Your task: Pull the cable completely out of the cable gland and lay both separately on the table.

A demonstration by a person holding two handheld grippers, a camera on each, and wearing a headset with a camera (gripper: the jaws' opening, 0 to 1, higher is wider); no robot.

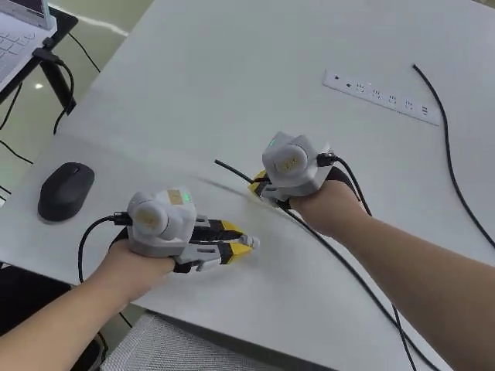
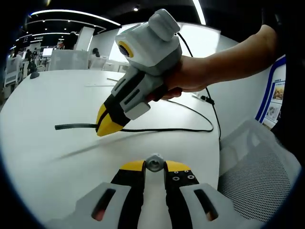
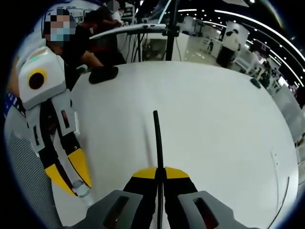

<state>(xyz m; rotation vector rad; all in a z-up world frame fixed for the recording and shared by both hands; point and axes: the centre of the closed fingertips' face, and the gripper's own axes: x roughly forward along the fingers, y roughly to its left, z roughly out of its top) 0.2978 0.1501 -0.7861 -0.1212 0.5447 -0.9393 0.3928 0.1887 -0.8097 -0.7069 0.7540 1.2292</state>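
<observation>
Above table [image 1: 232,77], near its front edge, pinches gland [image 2: 154,162] at tips of left gripper [image 1: 244,245], apart from cable [image 3: 157,138]. Clamps cable in right gripper [image 3: 159,174], with free end running straight ahead along jaws, gland off to left of that axis. Looks fully separated; calls for lowering and releasing each, well apart.

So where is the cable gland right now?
In the left gripper view, the cable gland is pinched between the left gripper's jaw tips, apart from the cable held in the right gripper.

White table [image 1: 232,77]: black mouse [image 1: 66,190] left, power strip [image 1: 380,97] far right, black cord [image 1: 448,148] beside it.
</observation>
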